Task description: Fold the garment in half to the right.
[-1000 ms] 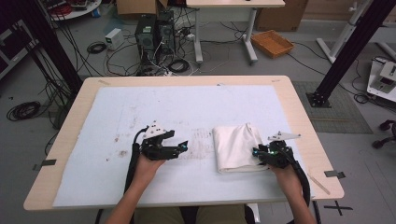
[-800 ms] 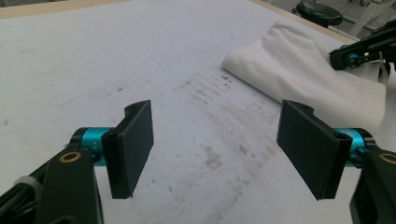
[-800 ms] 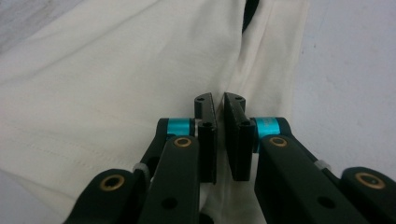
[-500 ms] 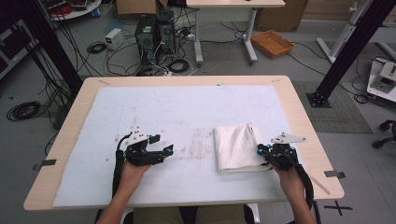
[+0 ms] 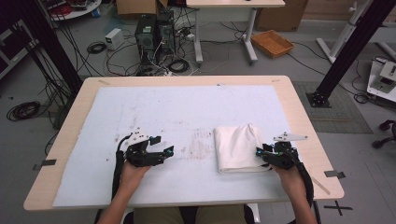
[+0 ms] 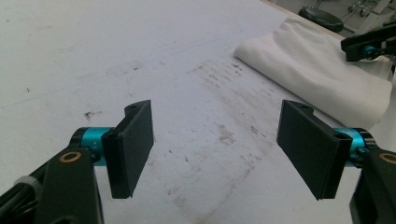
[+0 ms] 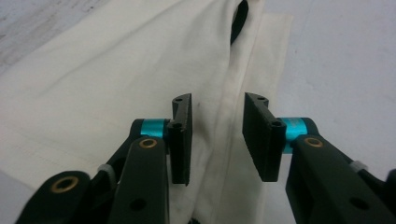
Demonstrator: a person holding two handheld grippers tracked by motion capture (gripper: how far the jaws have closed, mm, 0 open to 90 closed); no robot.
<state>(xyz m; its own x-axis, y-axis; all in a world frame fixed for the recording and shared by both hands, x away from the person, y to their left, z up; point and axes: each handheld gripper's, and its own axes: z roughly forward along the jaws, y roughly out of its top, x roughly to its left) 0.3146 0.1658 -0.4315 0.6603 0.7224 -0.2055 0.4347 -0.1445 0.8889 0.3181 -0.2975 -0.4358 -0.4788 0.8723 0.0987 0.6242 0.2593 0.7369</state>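
A folded white cloth (image 5: 240, 147) lies on the right half of the pale mat (image 5: 187, 107). My right gripper (image 5: 258, 153) sits at the cloth's near right edge. In the right gripper view its jaws (image 7: 217, 126) stand a little apart and have just been opening; the cloth's hem (image 7: 233, 93) runs between and below them, and neither pad presses on it. My left gripper (image 5: 164, 144) rests well to the left of the cloth, on bare mat. Its jaws (image 6: 217, 140) are wide open with nothing between them. Beyond them I see the cloth (image 6: 322, 60) and the other gripper (image 6: 359, 46).
The mat shows dark smudges (image 5: 201, 147) between the two grippers. The wooden table edge (image 5: 317, 140) runs just right of my right hand. On the floor behind the table are computer cases (image 5: 154, 32), cables and a wicker basket (image 5: 272, 43).
My left gripper has moved left, away from the cloth, then stayed put. The right gripper has kept its place at the cloth's right edge.
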